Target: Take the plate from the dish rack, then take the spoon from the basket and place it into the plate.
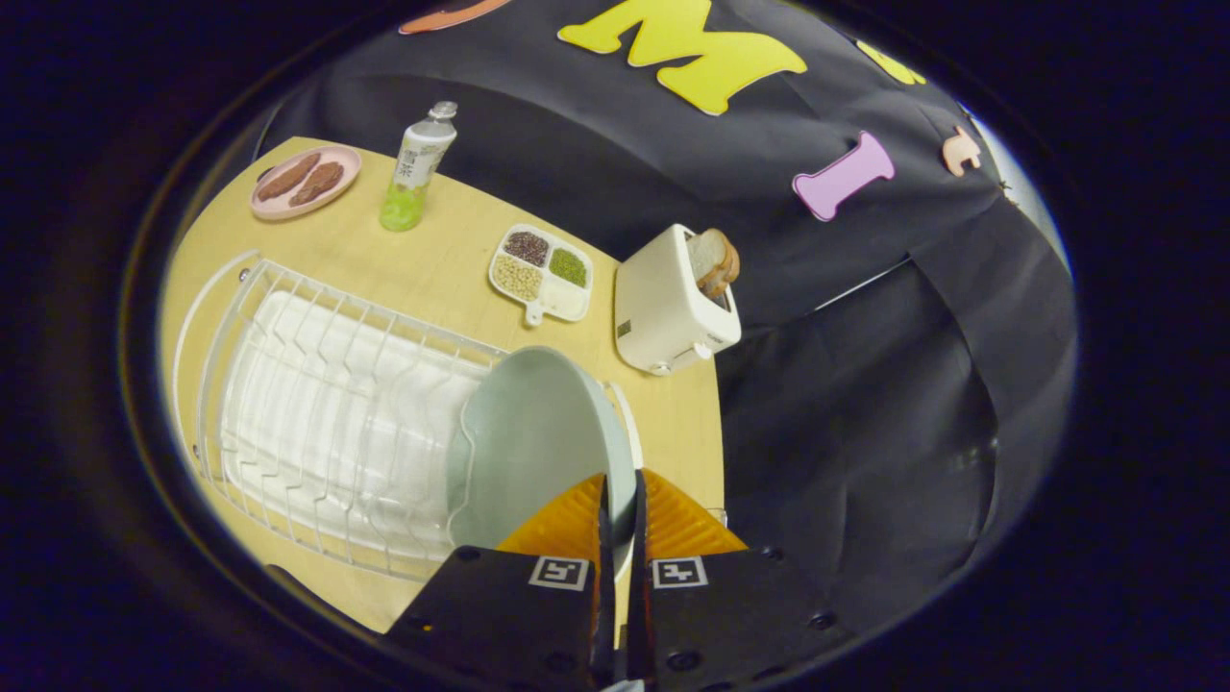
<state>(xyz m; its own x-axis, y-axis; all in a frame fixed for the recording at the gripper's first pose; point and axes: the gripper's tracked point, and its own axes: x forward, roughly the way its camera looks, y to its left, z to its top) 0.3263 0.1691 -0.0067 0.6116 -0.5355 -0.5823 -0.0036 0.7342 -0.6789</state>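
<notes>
Gripper [622, 500] clamped on the rim of the plate [528, 442]; both fingers pressed close together with the plate's edge sandwiched between them, gap narrow. Plate is pale grey-green, stands on edge and tilted, its face turned toward the dish rack [317, 404]. Its lower part overlaps the rack's near end; cannot tell whether it touches the wires or hangs just clear of them.

Dish rack: white wire, on a white drip tray, lying across the wooden table [452, 269]; its slots beyond the plate hold nothing.

Beyond the rack, on the table:
- divided white dish [541, 275] with four compartments, three holding grains or beans of different colours, one pale
- white toaster [673, 308] just beside the divided dish, near the table's edge, a slice of bread [716, 261] sticking up from its slot
- bottle [415, 168] upright, green liquid in the lower part
- pink plate [306, 181] close beside the bottle, two brown pieces of food on it
</notes>
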